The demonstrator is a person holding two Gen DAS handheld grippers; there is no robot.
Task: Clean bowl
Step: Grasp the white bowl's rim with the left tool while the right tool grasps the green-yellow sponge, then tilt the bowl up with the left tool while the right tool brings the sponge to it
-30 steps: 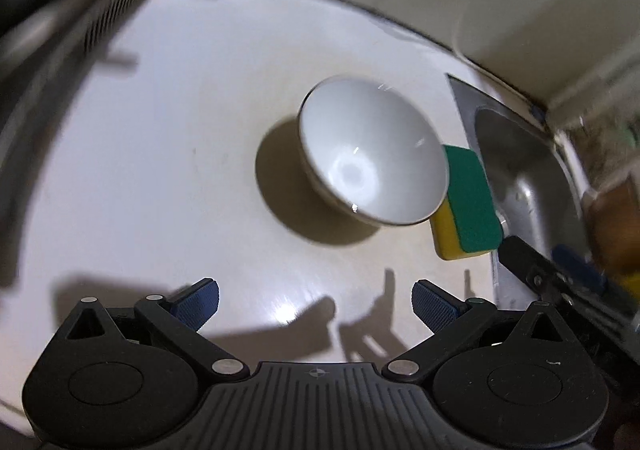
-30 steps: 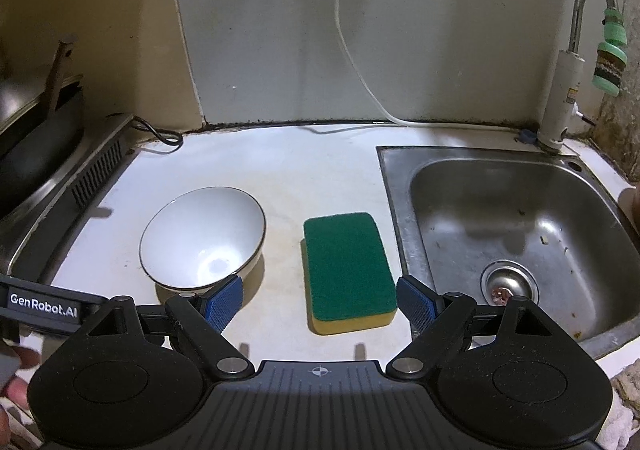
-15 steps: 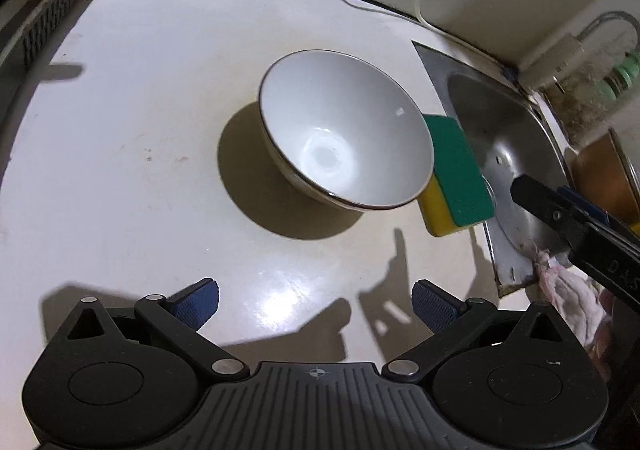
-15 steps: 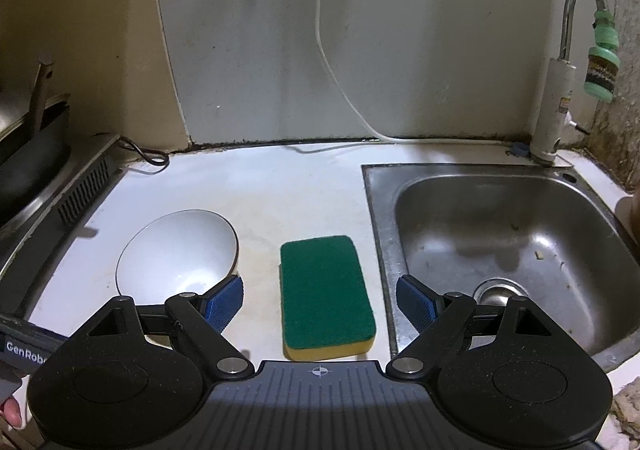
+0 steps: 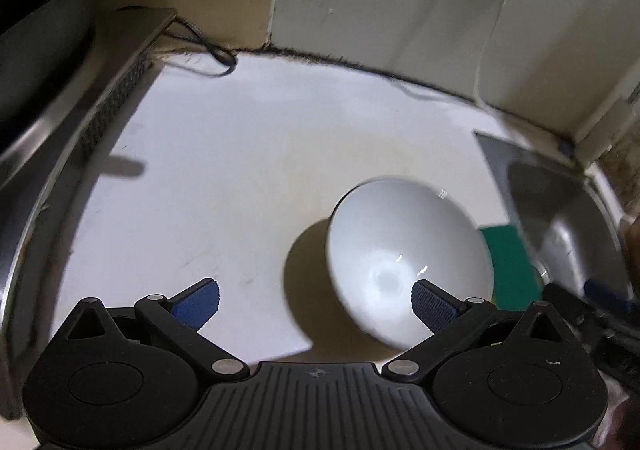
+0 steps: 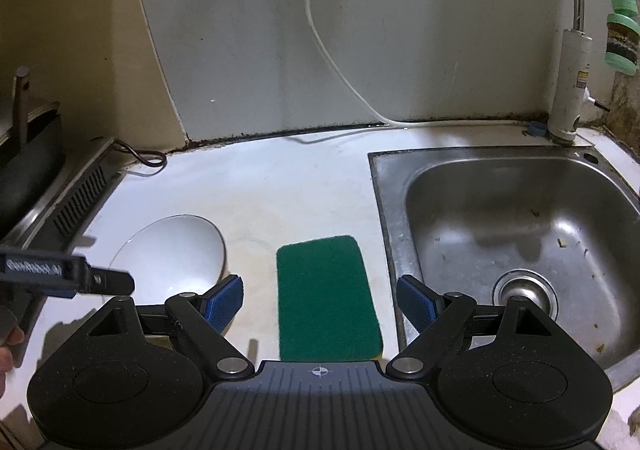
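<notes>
White counter (image 6: 280, 186), blurred bowl (image 5: 404, 254) hiding sponge (image 5: 508, 262), both hand-held grippers spread apart, empty

The bowl (image 6: 172, 250) is plain white, round and deep, with a thin dark line at its rim; it stands upright, mouth up, on the white bench (image 6: 260, 186), its glossy inside catching small highlights. Left of the sink (image 6: 516, 234), it has the sponge (image 6: 326, 294) lying flat between them: a rectangular pad, green scouring face up over a yellow layer, just beside the bowl.
</notes>
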